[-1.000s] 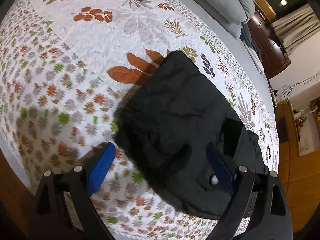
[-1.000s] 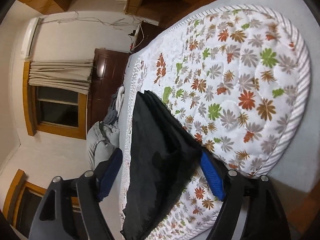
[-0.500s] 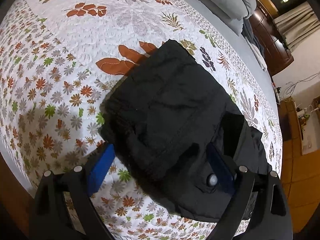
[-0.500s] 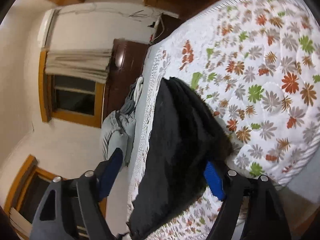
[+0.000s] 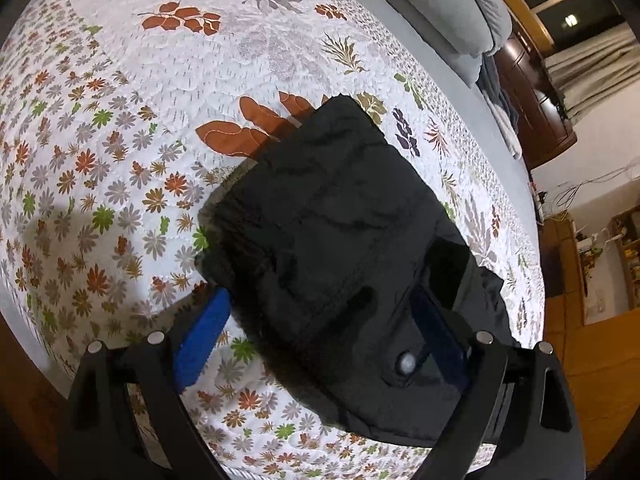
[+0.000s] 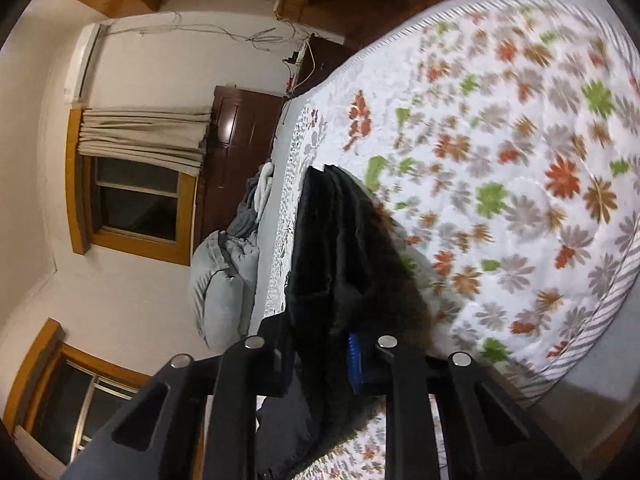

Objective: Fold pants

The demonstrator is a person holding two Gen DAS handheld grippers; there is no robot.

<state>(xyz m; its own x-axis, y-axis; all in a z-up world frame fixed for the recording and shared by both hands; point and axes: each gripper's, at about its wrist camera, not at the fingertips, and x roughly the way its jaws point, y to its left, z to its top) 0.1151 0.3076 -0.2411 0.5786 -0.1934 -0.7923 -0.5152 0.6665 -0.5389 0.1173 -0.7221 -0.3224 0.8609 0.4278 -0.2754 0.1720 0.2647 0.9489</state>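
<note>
Floral quilt (image 5: 168, 80) covers the bed under black pants (image 5: 340, 248); left gripper (image 5: 320, 336) fingers spread wide. Only the right view shows curtains (image 6: 140, 136), and the right gripper (image 6: 320, 364) has just clenched the pants.

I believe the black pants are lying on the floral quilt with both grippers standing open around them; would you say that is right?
Not quite. The black pants do lie on the floral quilt, and the left gripper stands open around them, but the right gripper has just been closing and its blue pads now pinch a fold of the fabric, as the right wrist view shows.
</note>
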